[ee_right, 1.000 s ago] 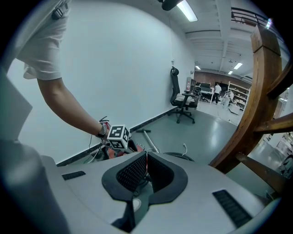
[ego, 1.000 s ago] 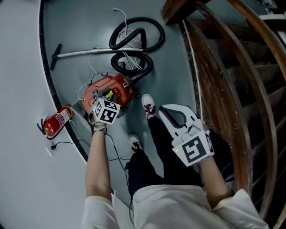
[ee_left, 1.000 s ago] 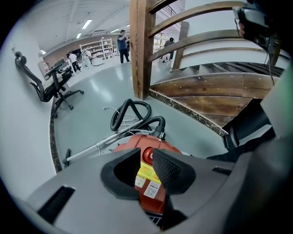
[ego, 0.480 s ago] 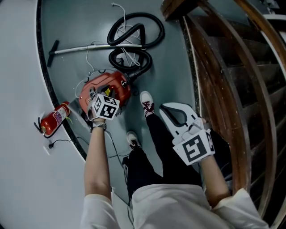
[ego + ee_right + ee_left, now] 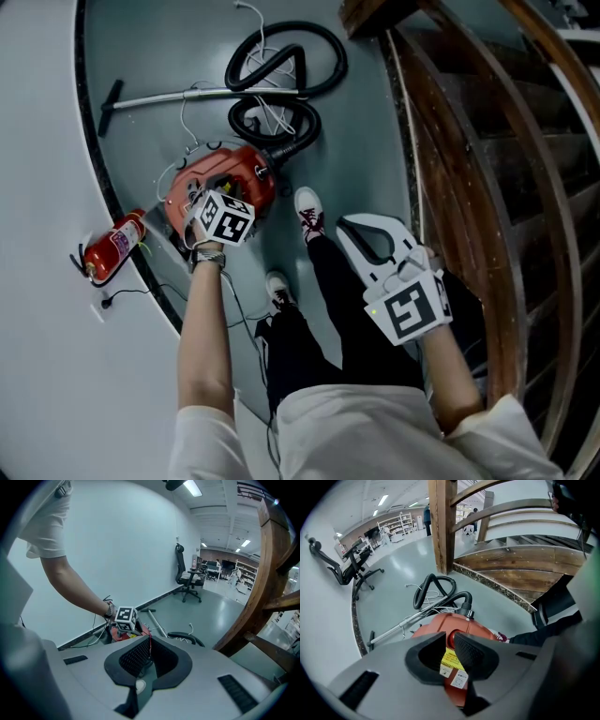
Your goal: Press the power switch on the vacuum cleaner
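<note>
Red vacuum cleaner (image 5: 476, 624) beneath left gripper (image 5: 449, 640); jaws just narrowed, empty.

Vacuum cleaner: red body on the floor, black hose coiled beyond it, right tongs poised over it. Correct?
No: the head view shows the left tongs over the vacuum cleaner, jaws just closed partway with nothing between them; the right tongs hang by the legs. The rest holds.

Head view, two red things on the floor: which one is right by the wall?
The fire extinguisher, beside the wall; the red vacuum cleaner sits further out, with its black hose attached.
</note>
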`<state>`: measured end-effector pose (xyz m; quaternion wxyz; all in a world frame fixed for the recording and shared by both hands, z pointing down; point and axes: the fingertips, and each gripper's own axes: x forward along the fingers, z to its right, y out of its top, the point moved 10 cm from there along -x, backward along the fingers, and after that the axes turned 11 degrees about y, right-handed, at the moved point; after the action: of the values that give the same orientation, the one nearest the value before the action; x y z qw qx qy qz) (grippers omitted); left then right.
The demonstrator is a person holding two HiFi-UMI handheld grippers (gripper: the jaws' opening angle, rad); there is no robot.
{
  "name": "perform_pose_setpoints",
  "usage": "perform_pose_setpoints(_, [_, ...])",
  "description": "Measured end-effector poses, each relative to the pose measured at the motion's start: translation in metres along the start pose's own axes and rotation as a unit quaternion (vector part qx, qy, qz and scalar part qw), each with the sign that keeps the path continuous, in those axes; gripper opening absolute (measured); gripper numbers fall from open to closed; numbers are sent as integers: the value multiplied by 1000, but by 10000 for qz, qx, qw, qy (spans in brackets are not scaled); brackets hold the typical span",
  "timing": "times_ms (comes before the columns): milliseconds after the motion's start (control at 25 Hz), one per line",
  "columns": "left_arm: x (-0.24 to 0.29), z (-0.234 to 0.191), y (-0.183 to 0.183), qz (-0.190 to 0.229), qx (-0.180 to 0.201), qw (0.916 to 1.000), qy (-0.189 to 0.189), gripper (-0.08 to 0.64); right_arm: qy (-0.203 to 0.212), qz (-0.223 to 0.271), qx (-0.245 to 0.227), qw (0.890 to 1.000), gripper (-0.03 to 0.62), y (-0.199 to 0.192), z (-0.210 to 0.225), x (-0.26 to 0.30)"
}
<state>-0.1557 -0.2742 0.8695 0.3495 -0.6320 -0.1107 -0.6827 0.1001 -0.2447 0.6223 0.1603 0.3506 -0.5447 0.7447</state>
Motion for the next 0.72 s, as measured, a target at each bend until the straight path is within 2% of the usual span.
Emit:
perform_pose_setpoints(320, [9, -1, 4, -383, 57, 9992, 24, 72, -17, -10, 17, 10000, 30, 0, 3, 0])
perform_pose_setpoints(720, [7, 1, 4, -234, 87, 9996, 90, 77, -26, -45, 60, 10000, 31, 1, 4, -2])
